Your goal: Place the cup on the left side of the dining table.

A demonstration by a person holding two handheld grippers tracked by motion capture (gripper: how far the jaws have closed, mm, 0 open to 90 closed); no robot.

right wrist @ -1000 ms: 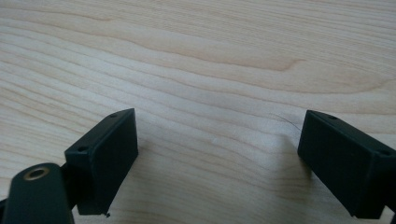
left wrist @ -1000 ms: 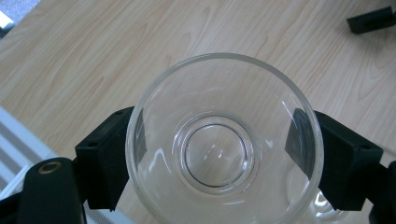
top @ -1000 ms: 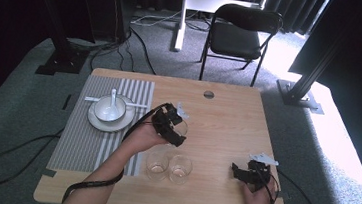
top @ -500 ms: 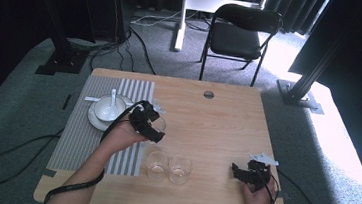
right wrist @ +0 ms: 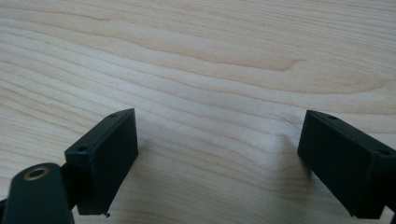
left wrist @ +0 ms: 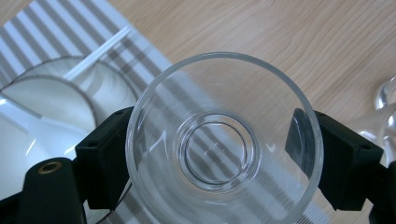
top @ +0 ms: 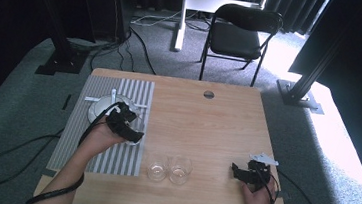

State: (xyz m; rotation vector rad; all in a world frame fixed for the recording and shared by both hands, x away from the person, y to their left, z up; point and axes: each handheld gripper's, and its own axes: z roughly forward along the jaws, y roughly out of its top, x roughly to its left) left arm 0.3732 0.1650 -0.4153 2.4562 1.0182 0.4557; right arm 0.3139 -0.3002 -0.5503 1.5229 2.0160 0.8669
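Glass bowl, clear and empty, sits between the two black jaws of our left gripper, which press against its outer wall on either side; we look straight down into it in the left gripper view, where it takes up the centre of the frame. Through it we see the striped mat and, at the left edge, a white plate with a white utensil lying across it.

In the high view, our left gripper is at centre left, over the right edge of the striped mat and just beside the white plate. Two small glasses stand side by side on the wooden table at lower centre, well apart from the bowl.

Our right gripper rests low at the lower right of the table. In the right gripper view its jaws stand wide apart over bare wood, holding nothing.
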